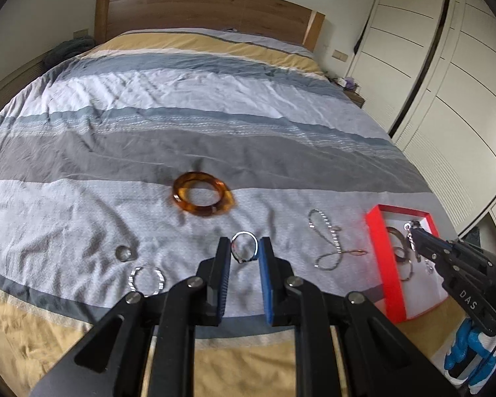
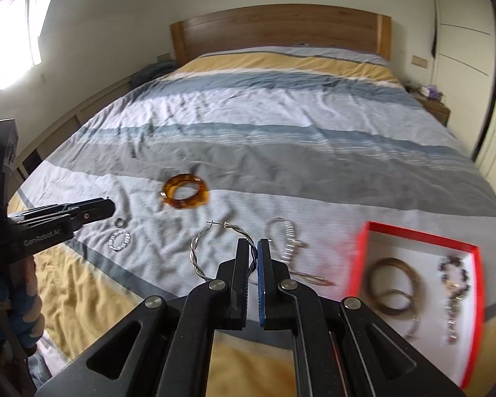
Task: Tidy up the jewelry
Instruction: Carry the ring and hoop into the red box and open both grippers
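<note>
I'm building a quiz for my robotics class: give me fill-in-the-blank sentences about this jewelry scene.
1. The left tongs grip a small silver ____.
2. The right tongs grip a twisted silver ____.
3. The amber bangle lies on the ____.
4. The box has a ____ rim.
Missing: ring; hoop; bed; red.
</note>
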`<act>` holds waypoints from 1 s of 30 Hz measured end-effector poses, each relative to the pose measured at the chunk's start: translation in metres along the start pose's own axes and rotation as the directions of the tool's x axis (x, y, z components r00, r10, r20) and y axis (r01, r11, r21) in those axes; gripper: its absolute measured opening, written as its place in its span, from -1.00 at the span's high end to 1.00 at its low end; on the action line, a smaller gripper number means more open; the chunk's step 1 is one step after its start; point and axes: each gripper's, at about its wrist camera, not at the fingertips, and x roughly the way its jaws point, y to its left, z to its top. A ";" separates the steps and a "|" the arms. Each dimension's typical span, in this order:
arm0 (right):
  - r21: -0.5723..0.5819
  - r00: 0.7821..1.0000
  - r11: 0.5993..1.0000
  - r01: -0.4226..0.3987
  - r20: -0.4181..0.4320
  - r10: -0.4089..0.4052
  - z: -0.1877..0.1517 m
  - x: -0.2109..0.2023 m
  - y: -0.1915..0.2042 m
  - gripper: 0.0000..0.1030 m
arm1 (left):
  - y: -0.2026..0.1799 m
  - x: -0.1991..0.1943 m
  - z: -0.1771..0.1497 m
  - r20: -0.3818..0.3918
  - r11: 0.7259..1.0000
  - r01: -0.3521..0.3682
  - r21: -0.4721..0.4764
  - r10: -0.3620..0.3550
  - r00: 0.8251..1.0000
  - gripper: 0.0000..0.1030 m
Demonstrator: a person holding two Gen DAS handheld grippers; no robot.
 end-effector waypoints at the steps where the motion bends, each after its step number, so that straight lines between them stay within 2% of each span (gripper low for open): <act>1: 0.007 1.000 1.000 0.018 0.001 -0.018 -0.003 -0.007 -0.011 0.91 | -0.015 0.000 -0.001 -0.002 1.000 0.023 0.016 -0.022 1.000 0.70; 8: 0.062 0.988 0.986 0.154 -0.030 -0.153 -0.035 -0.043 -0.093 0.91 | -0.111 0.013 -0.019 -0.053 0.980 0.164 0.112 -0.159 0.986 0.70; 15: 0.101 0.971 0.968 0.231 -0.089 -0.223 -0.071 -0.049 -0.152 0.91 | -0.190 0.039 -0.042 -0.128 0.951 0.255 0.175 -0.234 0.964 0.70; 22: 0.109 0.960 0.964 0.243 -0.168 -0.223 -0.103 -0.033 -0.182 0.91 | -0.241 0.078 -0.073 -0.228 0.932 0.267 0.246 -0.212 0.950 0.70; 30: 0.084 0.952 0.968 0.237 -0.220 -0.214 -0.118 -0.012 -0.194 0.91 | -0.251 0.111 -0.093 -0.290 0.934 0.219 0.282 -0.134 0.948 0.70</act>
